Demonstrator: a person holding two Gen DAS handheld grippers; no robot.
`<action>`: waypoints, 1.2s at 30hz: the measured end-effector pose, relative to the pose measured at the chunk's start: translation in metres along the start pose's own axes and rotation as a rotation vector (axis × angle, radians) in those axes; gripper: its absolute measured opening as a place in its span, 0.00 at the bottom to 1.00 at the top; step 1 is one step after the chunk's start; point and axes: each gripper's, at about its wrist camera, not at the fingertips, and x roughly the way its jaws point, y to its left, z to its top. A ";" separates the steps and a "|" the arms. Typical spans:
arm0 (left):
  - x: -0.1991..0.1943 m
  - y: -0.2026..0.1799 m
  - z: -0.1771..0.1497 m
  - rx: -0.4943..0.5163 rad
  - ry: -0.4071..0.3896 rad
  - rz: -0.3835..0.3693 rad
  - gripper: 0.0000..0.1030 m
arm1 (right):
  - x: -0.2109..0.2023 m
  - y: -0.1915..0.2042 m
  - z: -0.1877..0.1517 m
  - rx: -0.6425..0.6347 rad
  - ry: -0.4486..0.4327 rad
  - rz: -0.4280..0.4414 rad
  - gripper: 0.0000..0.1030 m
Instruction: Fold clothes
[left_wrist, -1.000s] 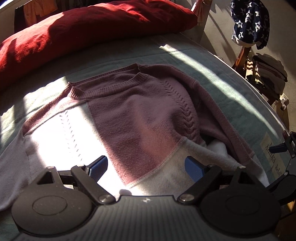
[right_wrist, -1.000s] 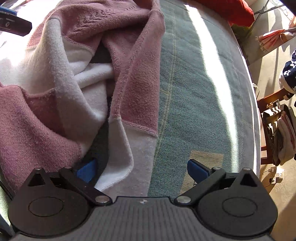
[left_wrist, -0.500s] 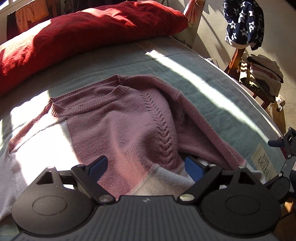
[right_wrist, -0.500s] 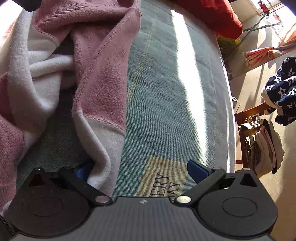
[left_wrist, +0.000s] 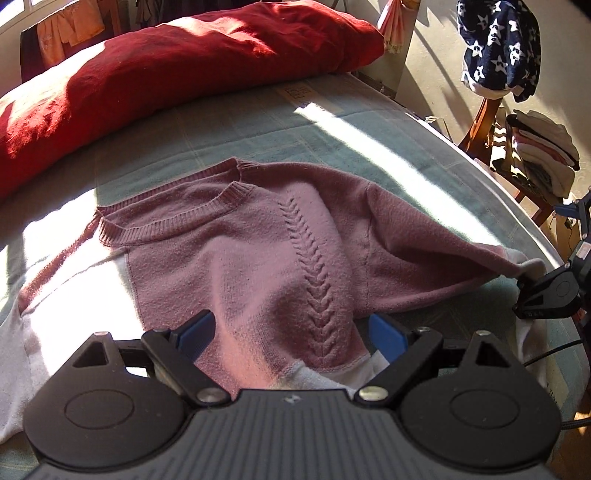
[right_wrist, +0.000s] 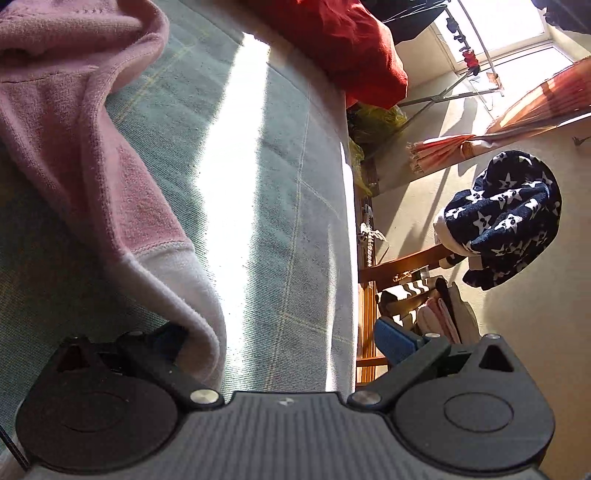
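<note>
Sweater is lying face-up on the bed, collar toward the red pillow, and you are still in the spreading-out step rather than folding. Starting at the left, your left tool is hovering low over the hem with its blue fingers spread wide, the cable-knit panel bunching up between them but not being pinched. Moving right, the near sleeve is being drawn outward toward the bed's edge by your right tool, whose fingers are also standing apart: the white cuff is draping over the left finger only (hooked more than gripped, it seems). Beyond the edge, a chair is carrying folded laundry. Next, you will probably need to lay that sleeve flat and smooth the ridge under the left tool before any fold goes in. Compared with a second ago, the sleeve is stretching much farther out, and the right tool has swung outward past the bed's printed label.
</note>
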 end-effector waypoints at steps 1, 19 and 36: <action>0.001 -0.001 0.002 0.000 0.000 0.003 0.88 | 0.007 -0.008 0.003 0.014 0.000 -0.010 1.00; 0.015 -0.010 0.019 0.036 0.017 0.008 0.88 | 0.150 -0.145 0.010 0.126 0.121 -0.287 1.00; 0.026 -0.022 0.032 0.078 0.014 -0.010 0.88 | 0.107 -0.123 0.048 0.464 -0.095 0.496 1.00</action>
